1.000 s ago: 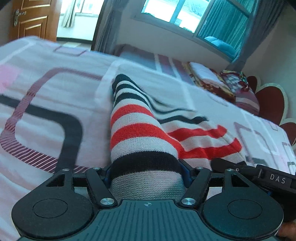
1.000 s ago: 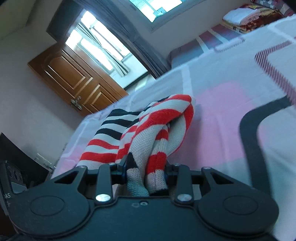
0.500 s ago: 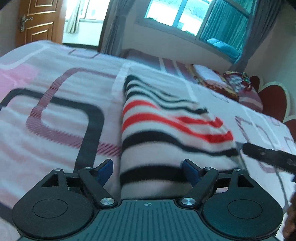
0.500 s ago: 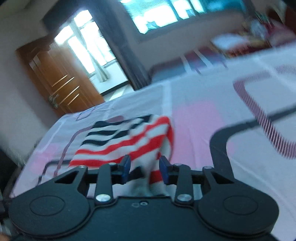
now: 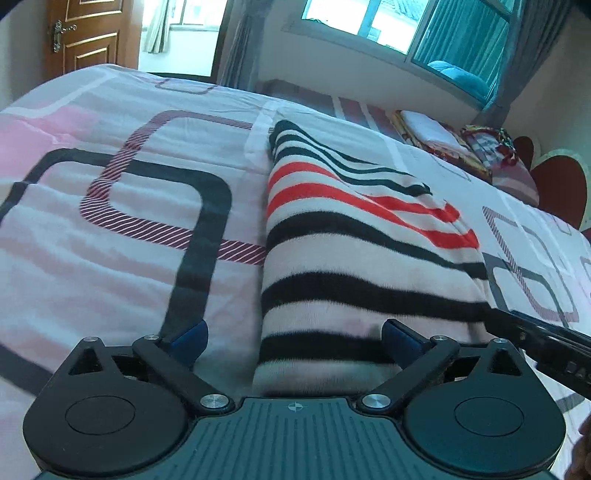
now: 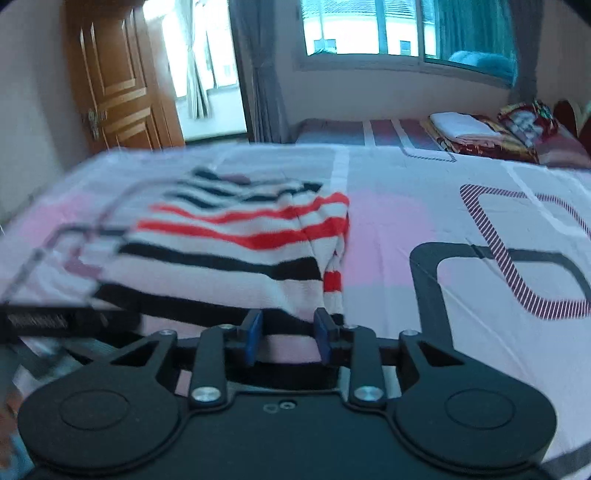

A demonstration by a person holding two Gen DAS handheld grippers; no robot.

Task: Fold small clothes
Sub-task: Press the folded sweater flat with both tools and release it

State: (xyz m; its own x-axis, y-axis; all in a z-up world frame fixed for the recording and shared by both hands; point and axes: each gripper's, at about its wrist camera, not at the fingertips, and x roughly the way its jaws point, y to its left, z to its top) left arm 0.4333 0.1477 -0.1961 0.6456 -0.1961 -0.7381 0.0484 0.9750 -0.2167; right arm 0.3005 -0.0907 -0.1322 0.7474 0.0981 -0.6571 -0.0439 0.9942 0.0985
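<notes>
A small knit sweater (image 5: 354, 243) with black, red and pale stripes lies folded flat on the bed. My left gripper (image 5: 295, 338) is open wide, its blue pads on either side of the sweater's near left edge, holding nothing. In the right wrist view the sweater (image 6: 229, 251) lies ahead and to the left. My right gripper (image 6: 286, 332) is partly open at the sweater's near right corner, with cloth lying between the pads; the jaws do not pinch it.
The bed cover (image 5: 110, 229) is pink and white with dark rounded squares. Folded blankets (image 5: 443, 140) are stacked at the far end by a red headboard (image 5: 561, 188). A wooden door (image 6: 118, 81) and a window (image 6: 369, 29) lie beyond the bed.
Both grippers have let go of the sweater and opened. The sweater, lifted and bunched a second ago, now lies flat on the bed. The right gripper has levelled out.
</notes>
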